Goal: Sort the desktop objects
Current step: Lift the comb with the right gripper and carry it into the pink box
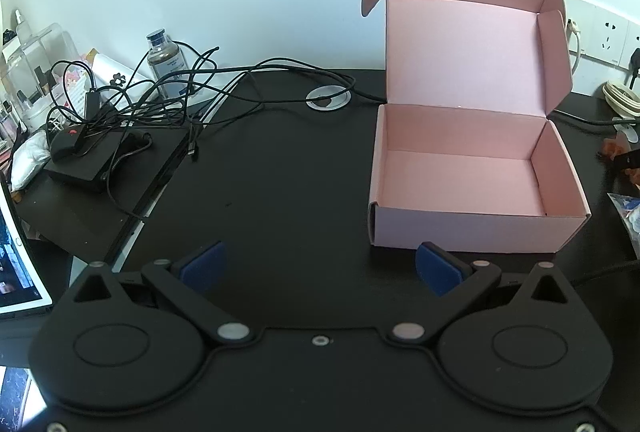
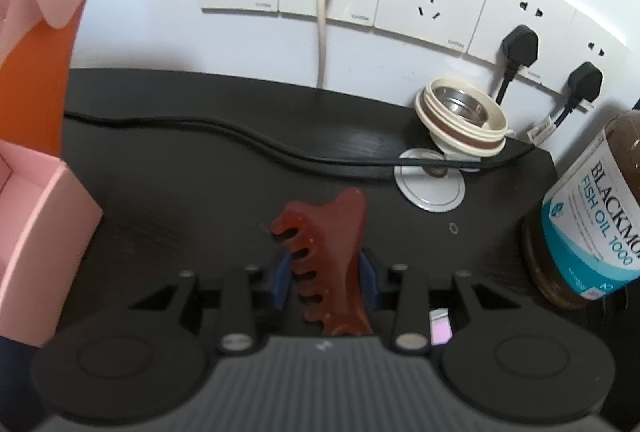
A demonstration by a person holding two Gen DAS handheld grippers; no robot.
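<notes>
From my left gripper (image 1: 320, 266), jaws spread wide with nothing between them, the black desk (image 1: 280, 172) runs bare toward twelve o'clock up to the cable port (image 1: 329, 98). At one o'clock the pink box (image 1: 472, 192) stands just beside my right pad, lid upright, cavity unobstructed from above. At ten o'clock a tangle of cables (image 1: 160, 100) blocks the way. Around my right gripper (image 2: 326, 272), clamped on the comb (image 2: 332, 256), desk lies bare toward eleven; a black cord (image 2: 240, 136) crosses at twelve, the fish-oil bottle (image 2: 588, 216) crowds three o'clock.
</notes>
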